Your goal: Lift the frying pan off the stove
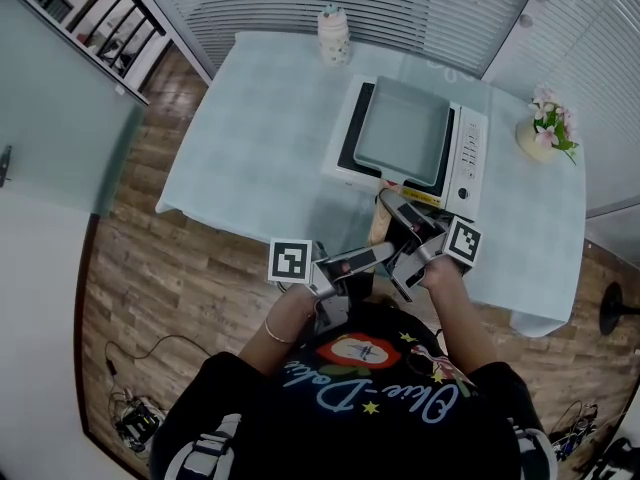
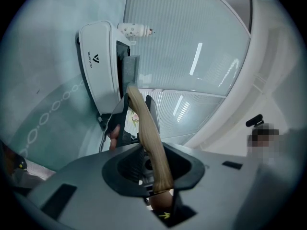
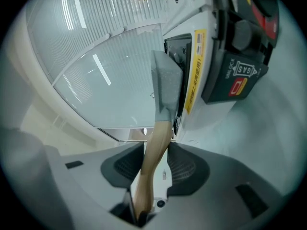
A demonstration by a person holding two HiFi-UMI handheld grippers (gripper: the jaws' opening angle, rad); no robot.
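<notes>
From above the person, the head camera looks steeply down from well back and takes in the whole table (image 1: 270, 118), with the stove (image 1: 468, 158) near its close edge. The cameras on the left gripper (image 2: 153, 166) and the right gripper (image 3: 153, 166) sit very close in, rolled onto opposite sides, each facing along its own jaws and up the wooden handle (image 2: 151, 138) toward the stove. All three views share that handle and the stove's near end, and both gripper views also catch the slatted wall (image 2: 187, 37) beyond.
</notes>
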